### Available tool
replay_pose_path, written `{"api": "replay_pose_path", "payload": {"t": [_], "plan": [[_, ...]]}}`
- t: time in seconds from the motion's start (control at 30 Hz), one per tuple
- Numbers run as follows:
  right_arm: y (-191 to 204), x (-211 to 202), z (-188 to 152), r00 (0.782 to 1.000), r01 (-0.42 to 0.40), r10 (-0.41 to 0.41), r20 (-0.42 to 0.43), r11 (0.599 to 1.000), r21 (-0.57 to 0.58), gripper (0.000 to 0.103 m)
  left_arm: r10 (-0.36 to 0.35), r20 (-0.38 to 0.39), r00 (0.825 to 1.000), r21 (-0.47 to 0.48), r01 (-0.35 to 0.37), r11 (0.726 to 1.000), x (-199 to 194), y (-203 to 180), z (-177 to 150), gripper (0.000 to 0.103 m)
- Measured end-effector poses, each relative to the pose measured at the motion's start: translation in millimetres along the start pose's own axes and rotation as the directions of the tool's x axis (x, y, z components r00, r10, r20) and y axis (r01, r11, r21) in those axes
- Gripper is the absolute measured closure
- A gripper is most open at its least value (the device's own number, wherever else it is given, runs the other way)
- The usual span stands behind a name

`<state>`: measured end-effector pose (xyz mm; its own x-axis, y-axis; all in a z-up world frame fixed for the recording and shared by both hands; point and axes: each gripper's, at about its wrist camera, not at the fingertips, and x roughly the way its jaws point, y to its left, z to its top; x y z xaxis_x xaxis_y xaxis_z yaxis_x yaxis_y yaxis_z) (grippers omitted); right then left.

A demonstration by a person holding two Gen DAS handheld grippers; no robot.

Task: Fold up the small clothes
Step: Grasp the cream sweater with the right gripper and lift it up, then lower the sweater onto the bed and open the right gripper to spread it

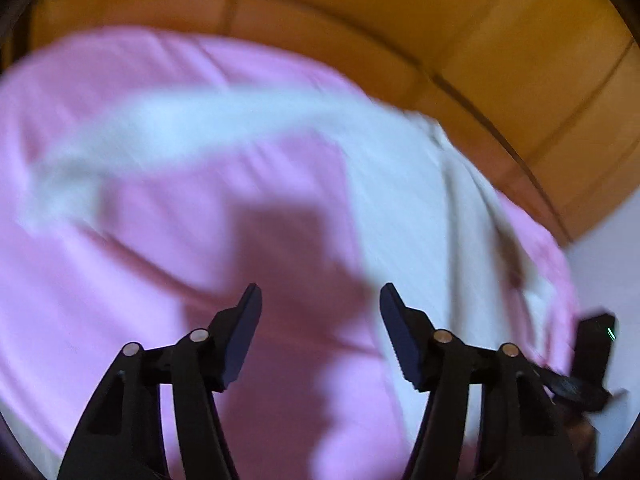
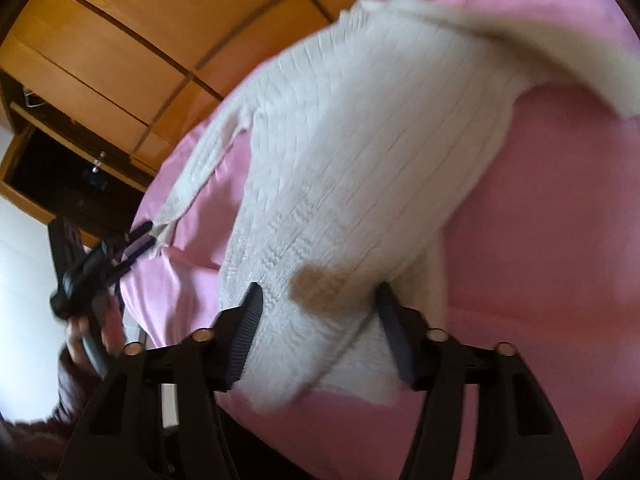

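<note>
A white knit garment (image 2: pixel 352 152) with a brown patch (image 2: pixel 320 284) lies spread on a pink sheet (image 2: pixel 540 240). My right gripper (image 2: pixel 318 292) is open, its fingers on either side of the garment's near edge by the patch. My left gripper (image 1: pixel 320 292) is open and empty above bare pink sheet (image 1: pixel 140 280), with the garment (image 1: pixel 408 208) to its right and a blurred sleeve (image 1: pixel 160 128) arching ahead. In the right wrist view the left gripper (image 2: pixel 140 236) sits close to a sleeve end (image 2: pixel 172 216) at the sheet's left edge. The views are motion-blurred.
Wooden wardrobe panels (image 1: pixel 500 40) rise behind the bed. An open dark compartment (image 2: pixel 60 184) sits at left in the right wrist view. A white wall (image 2: pixel 24 280) is beside it. The right gripper's body (image 1: pixel 592 352) shows at the left view's right edge.
</note>
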<state>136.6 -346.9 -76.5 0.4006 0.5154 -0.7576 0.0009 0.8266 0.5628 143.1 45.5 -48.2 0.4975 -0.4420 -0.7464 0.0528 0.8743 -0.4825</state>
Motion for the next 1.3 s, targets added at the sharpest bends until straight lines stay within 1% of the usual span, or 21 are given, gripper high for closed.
{"api": "replay_pose_path", "payload": {"t": [0.07,0.1,0.17,0.2,0.23,0.27,0.4,0.5,0.6,0.67,0.73,0.8,0.9,0.93,0.97,1.0,1.03,1.1,1.17,1.23,1.3], "plan": [[6.4,3.1,-0.9,1.000,0.009,-0.009,0.002,1.000,-0.008,0.081,-0.058,-0.067,0.996,-0.012,0.057,0.998,18.8,-11.7,-15.1,0.054],[9.8,1.9,-0.3,1.000,0.006,-0.006,0.007,1.000,-0.019,0.084,-0.088,-0.098,0.991,-0.008,0.088,0.996,27.6,-19.7,-22.4,0.054],[15.8,-5.1,-1.0,0.999,0.033,-0.031,0.034,0.998,-0.054,0.090,-0.094,-0.139,0.986,0.008,0.096,0.995,45.6,-39.3,-34.7,0.055],[19.5,-12.0,-0.3,0.997,0.061,-0.056,0.058,0.995,-0.078,0.091,-0.102,-0.142,0.985,0.024,0.106,0.994,50.6,-46.7,-38.4,0.062],[21.5,-19.1,-0.4,0.995,0.075,-0.069,0.074,0.993,-0.092,0.092,-0.114,-0.148,0.982,0.047,0.122,0.991,52.4,-55.4,-39.5,0.087],[23.1,-27.6,1.1,0.992,0.094,-0.084,0.096,0.990,-0.105,0.093,-0.100,-0.156,0.983,0.084,0.114,0.990,53.0,-66.0,-43.7,0.095],[28.1,-73.7,7.4,0.969,0.164,-0.131,0.210,0.975,-0.148,0.094,-0.103,-0.093,0.990,0.098,0.113,0.989,34.4,-65.9,-25.9,0.096],[30.5,-125.5,11.1,0.936,0.222,-0.161,0.313,0.960,-0.172,0.094,-0.125,-0.021,0.992,0.107,0.127,0.986,-10.5,-57.9,-3.1,0.097],[23.8,-170.6,7.5,0.903,0.275,-0.197,0.382,0.947,-0.163,0.094,-0.102,0.055,0.993,0.145,0.093,0.985,-67.9,-40.5,14.0,0.097],[11.9,-178.1,-1.3,0.895,0.324,-0.252,0.368,0.934,-0.151,0.094,-0.040,0.076,0.996,0.187,0.026,0.982,-94.0,-29.3,17.5,0.097],[-5.4,-167.4,-13.3,0.908,0.337,-0.285,0.307,0.932,-0.132,0.094,0.032,0.075,0.997,0.218,-0.048,0.975,-105.7,-20.2,12.0,0.097],[-24.3,-142.7,-31.1,0.926,0.338,-0.309,0.218,0.935,-0.111,0.094,0.090,0.034,0.995,0.196,-0.095,0.976,-99.5,-4.0,2.2,0.097],[-35.9,-98.0,-52.4,0.928,0.368,-0.356,0.109,0.921,-0.127,0.094,0.225,-0.010,0.974,0.191,-0.219,0.957,-76.6,10.8,-20.4,0.089],[-38.4,-82.9,-58.1,0.920,0.391,-0.384,0.076,0.910,-0.140,0.094,0.301,-0.011,0.953,0.189,-0.294,0.937,-67.5,13.9,-26.3,0.080],[-40.0,-72.3,-61.2,0.912,0.409,-0.406,0.051,0.899,-0.153,0.093,0.331,0.004,0.944,0.185,-0.325,0.927,-66.1,12.9,-33.8,0.070],[-42.2,-64.6,-61.9,0.904,0.426,-0.425,0.038,0.890,-0.163,0.093,0.346,0.030,0.938,0.180,-0.345,0.921,-67.8,10.4,-34.8,0.049],[-42.9,-63.7,-61.5,0.905,0.425,-0.424,0.040,0.891,-0.159,0.092,0.358,0.068,0.931,0.179,-0.364,0.914,-71.1,6.4,-35.2,0.040],[-46.8,-67.5,-55.9,0.907,0.421,-0.419,0.047,0.897,-0.134,0.083,0.390,0.169,0.905,0.196,-0.419,0.887,-77.5,-12.9,-30.2,0.039],[-48.7,-74.3,-47.4,0.895,0.445,-0.438,0.082,0.888,-0.111,0.064,0.390,0.226,0.893,0.205,-0.434,0.877,-81.6,-25.6,-27.0,0.037],[-47.5,-86.8,-37.9,0.880,0.469,-0.457,0.131,0.879,-0.081,0.052,0.378,0.262,0.888,0.211,-0.435,0.875,-81.4,-39.1,-23.7,0.036],[-47.2,-91.7,-26.8,0.851,0.513,-0.497,0.168,0.855,-0.073,0.052,0.365,0.296,0.882,0.246,-0.440,0.864,-75.5,-56.3,-21.2,0.033]]}}
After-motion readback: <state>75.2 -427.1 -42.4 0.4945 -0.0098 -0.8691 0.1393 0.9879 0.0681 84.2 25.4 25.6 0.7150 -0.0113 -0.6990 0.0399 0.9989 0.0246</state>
